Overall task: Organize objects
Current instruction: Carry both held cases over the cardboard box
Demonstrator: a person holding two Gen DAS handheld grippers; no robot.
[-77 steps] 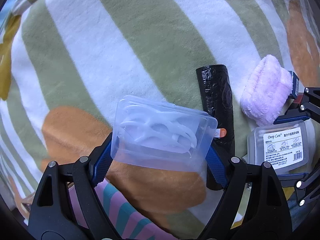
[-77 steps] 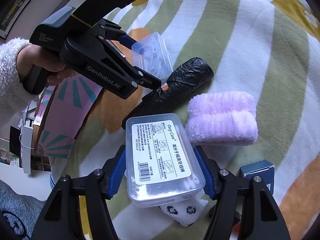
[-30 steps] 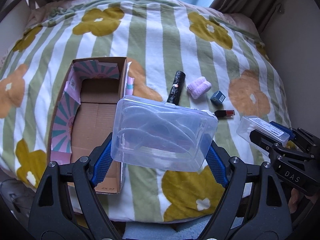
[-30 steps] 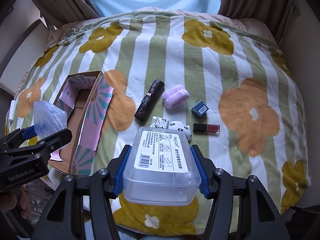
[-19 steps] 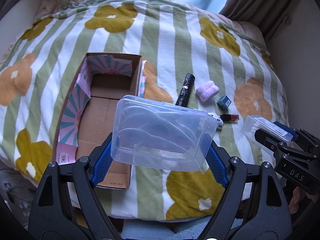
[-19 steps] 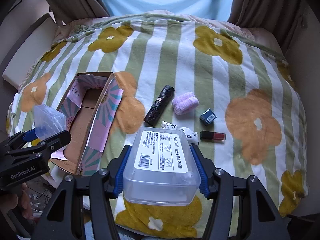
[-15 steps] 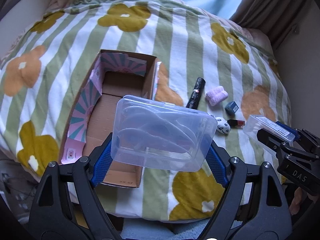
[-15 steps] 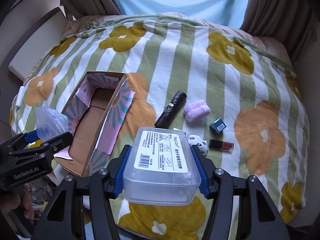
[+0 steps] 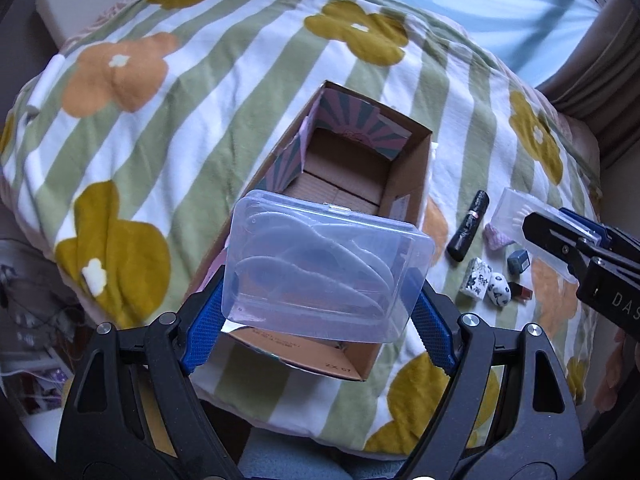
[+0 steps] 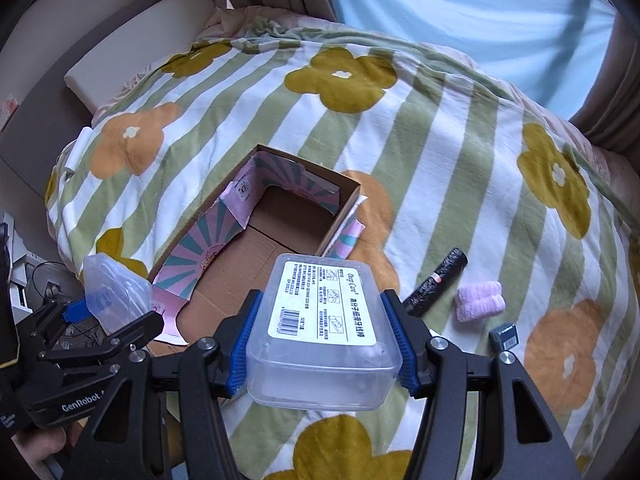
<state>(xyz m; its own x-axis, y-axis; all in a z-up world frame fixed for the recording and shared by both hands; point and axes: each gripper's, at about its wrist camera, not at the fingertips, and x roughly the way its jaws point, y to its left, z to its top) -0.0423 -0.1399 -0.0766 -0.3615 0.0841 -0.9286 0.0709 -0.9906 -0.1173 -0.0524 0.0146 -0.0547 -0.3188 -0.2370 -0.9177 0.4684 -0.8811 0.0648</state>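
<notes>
Both grippers are swinging over toward the cardboard box (image 9: 360,184) now, whereas a couple of seconds back they were down low among the loose stuff on the blanket (image 9: 200,92), so this looks like the carry-over part of the tidy-up. Going left to right: the left gripper (image 9: 320,312) is gripping the clear floss-pick case (image 9: 328,272) between its blue pads (image 9: 202,328), and that case is hovering right in front of the fingers, over the near end of the open box. The right gripper (image 10: 322,344) is clamping the labelled plastic box (image 10: 322,324) the same way, and it's sitting over the box's near right corner, not quite lined up with the opening yet I'd say. Out past the right fingers, the black roll (image 10: 436,282), the pink fluffy thing (image 10: 480,300) and the small blue box (image 10: 505,336) are lying on the blanket. In the left view there are also two little patterned items (image 9: 486,284) and a dark red tube (image 9: 522,291) beside them. My guess is both containers are about to go down into the box, with the rest waiting for later trips.
</notes>
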